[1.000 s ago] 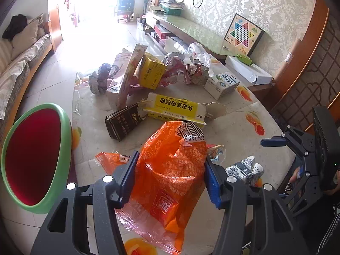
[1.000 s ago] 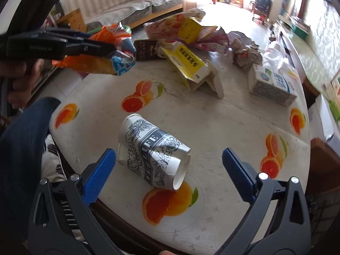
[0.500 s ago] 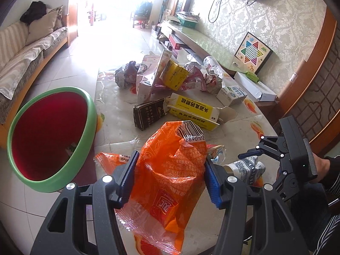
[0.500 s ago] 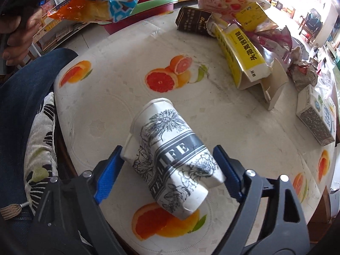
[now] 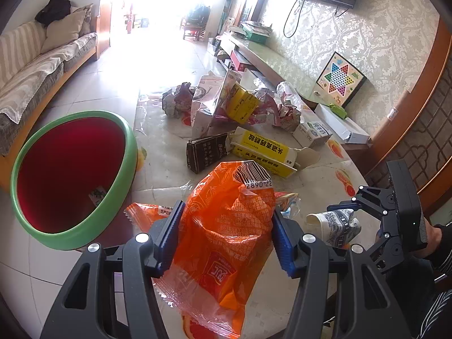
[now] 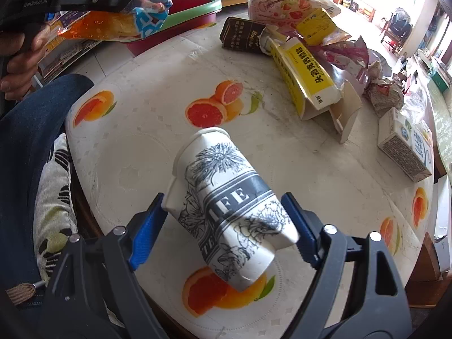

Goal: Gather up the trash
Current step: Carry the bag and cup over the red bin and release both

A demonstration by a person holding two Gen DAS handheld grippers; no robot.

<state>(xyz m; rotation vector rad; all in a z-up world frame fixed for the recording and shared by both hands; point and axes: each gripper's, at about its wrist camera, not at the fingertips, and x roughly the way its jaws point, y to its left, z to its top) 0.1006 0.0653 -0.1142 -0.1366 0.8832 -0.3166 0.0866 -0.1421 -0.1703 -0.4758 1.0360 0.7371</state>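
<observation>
Green-rimmed red bin [image 5: 124, 152]: beside table [image 6: 141, 152], at left. Left gripper [image 5: 226, 237]: jaws half-open, clamped on orange snack bag [image 5: 223, 234], above table edge. Right gripper [image 6: 226, 226]: jaws just closing, pads squeezing crumpled paper cup [image 6: 226, 200] over table; remaining trash beyond.

Orange wrapper [image 5: 226, 234] looking like glossy, crinkled plastic film. Cup [image 6: 228, 206] showing matt printed paper, dented. Counter [image 6: 325, 175] cover appearing smooth, faintly shiny. Bin [image 5: 128, 152] rim gleaming like smooth plastic. Yellow box [image 5: 262, 152] looking like cardboard.
</observation>
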